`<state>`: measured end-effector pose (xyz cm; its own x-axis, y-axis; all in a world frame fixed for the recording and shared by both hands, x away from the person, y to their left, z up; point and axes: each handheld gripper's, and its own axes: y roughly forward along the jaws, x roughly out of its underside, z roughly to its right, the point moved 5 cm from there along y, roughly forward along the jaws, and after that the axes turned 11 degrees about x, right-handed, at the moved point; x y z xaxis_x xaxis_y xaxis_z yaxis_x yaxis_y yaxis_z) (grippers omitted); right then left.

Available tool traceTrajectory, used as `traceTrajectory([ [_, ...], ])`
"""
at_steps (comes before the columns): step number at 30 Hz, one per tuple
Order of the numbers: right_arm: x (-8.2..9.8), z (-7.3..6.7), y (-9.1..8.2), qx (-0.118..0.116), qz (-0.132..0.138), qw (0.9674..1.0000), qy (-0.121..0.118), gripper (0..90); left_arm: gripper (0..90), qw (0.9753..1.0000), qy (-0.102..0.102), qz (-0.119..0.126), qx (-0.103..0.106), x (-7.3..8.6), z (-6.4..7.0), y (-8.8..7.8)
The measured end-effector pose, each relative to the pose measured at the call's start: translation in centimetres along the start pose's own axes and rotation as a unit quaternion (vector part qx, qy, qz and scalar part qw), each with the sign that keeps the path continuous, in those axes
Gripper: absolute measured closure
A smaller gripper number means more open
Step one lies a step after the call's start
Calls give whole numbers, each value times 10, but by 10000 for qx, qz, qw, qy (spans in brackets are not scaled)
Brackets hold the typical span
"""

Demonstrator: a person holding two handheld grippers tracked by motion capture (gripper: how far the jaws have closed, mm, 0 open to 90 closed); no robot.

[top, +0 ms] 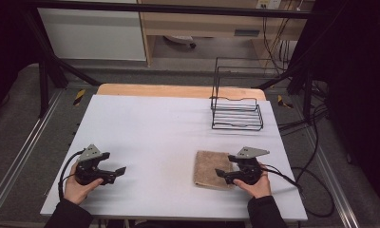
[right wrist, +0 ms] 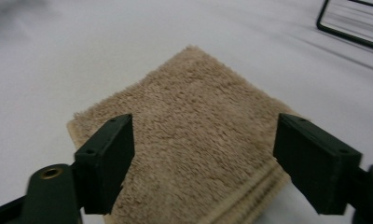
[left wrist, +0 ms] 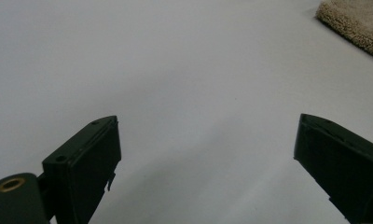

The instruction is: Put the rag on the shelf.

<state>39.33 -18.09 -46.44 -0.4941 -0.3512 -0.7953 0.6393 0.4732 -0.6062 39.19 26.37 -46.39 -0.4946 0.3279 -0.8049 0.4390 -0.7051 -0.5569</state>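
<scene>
Folded tan towel (top: 212,169) lower right of high view, on white table (top: 169,133). Right gripper (top: 222,174) jaws spread wide, empty, poised over towel's right edge. Left gripper (top: 119,172) also spread, empty, lower left, well apart. Right hand (top: 257,185) nearer. Wire rack (top: 237,111) upper right.

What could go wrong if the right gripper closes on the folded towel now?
1. The right gripper is open over the flat top of the folded towel, so its jaws may pinch only the upper layer and the fold could open.
2. The wire rack stands beyond the towel; a lifted, drooping towel might catch on it.
</scene>
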Motion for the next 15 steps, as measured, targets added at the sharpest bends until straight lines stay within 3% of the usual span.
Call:
traceTrajectory([
  [2,2,3,0,27,-30,10000,45,173,71,10000,-4,-16,11,0,1,2],
  [5,7,14,0,203,-169,9996,129,81,71,10000,8,-49,20,-1,3,5],
  [15,14,35,-7,355,-155,9981,470,37,68,9999,39,-122,70,-4,10,13],
])
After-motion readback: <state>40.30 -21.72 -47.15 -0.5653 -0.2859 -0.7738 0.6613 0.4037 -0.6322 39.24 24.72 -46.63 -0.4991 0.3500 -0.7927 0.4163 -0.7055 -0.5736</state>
